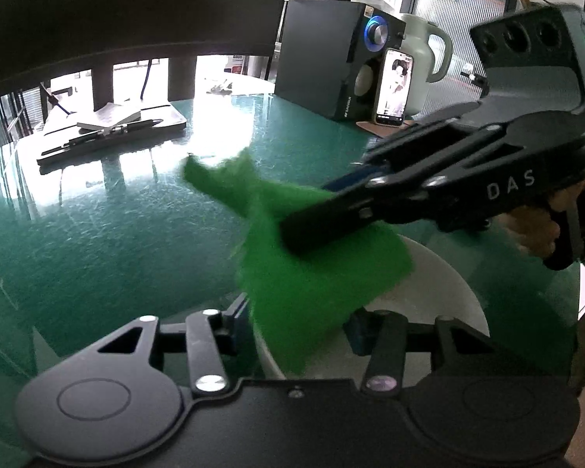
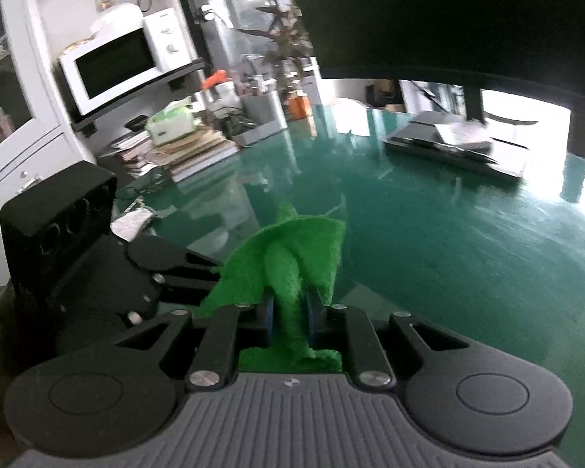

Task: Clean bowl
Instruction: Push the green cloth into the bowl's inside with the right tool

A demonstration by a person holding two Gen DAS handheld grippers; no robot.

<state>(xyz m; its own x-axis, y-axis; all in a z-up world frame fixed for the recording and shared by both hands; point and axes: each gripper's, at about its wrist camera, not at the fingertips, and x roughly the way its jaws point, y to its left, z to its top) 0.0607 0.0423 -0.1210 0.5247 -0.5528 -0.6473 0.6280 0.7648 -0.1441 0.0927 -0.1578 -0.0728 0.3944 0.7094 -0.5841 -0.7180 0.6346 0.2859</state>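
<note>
Right now, right claw point(image 2: 288, 312) pinches green cloth point(image 2: 292, 257).

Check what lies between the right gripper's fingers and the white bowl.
The green cloth: pinched in the right gripper, it hangs over the white bowl, covering its near rim, as the left wrist view shows.

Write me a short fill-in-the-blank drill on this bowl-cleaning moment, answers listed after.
1. The right gripper is clamped on a ____ cloth.
2. The cloth hangs over a ____ bowl.
3. The left gripper grips the bowl's ____.
4. The bowl stands on a glossy ____ table.

Answers: green; white; rim; green
</note>
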